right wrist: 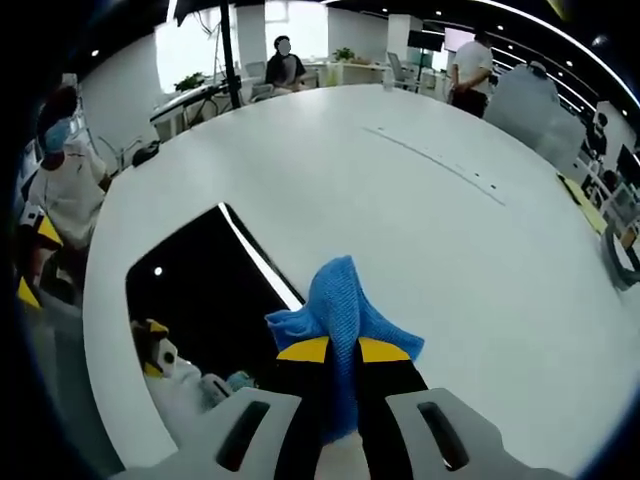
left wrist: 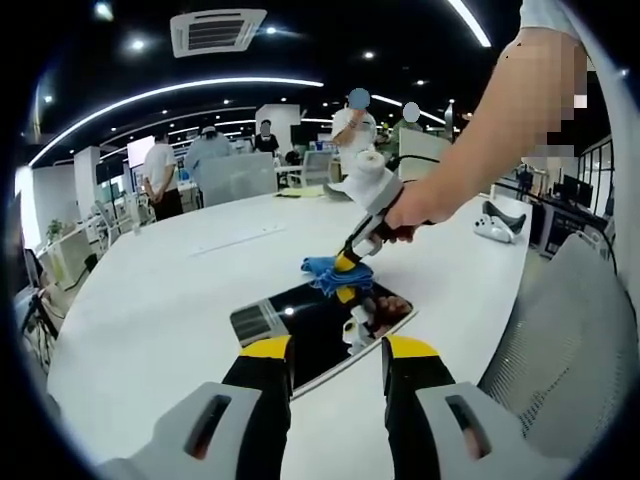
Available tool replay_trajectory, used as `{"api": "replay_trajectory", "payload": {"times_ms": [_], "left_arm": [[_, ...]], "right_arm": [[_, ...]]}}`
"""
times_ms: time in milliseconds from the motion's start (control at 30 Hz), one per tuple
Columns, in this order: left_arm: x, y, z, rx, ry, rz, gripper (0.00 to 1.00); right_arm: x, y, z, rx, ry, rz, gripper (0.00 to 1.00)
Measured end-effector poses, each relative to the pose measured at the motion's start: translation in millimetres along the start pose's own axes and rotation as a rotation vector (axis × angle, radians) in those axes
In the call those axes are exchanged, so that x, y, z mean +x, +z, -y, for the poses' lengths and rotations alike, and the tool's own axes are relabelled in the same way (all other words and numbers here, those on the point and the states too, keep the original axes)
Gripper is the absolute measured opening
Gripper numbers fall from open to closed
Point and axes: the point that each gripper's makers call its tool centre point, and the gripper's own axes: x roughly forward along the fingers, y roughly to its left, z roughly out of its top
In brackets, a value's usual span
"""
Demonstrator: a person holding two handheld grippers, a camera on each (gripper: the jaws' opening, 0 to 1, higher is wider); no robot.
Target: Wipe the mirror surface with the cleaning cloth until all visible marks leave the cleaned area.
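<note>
Our right gripper [right wrist: 340,350] pinches the blue cloth [right wrist: 345,300] at the mirror's [left wrist: 310,335] twelve o'clock edge; left gripper [left wrist: 337,350] gapes empty. Unbraced, the mirror may skid.

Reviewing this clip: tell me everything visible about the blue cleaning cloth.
The cleaning cloth is a small blue textile with a woven, towel-like texture, bunched into folds rather than spread flat. The right gripper is shut on it, its yellow-tipped jaws pinching the middle so the cloth puffs out ahead of them. In the left gripper view the cloth sits at the far edge of the dark mirror lying on the white table.
</note>
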Motion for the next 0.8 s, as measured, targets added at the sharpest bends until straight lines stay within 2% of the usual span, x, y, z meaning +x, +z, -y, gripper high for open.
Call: {"api": "replay_trajectory", "payload": {"times_ms": [800], "left_arm": [[-0.1, 0.3, 0.8, 0.007, -0.004, 0.002, 0.34]], "right_arm": [[-9.0, -12.4, 8.6, 0.03, -0.022, -0.006, 0.04]]}}
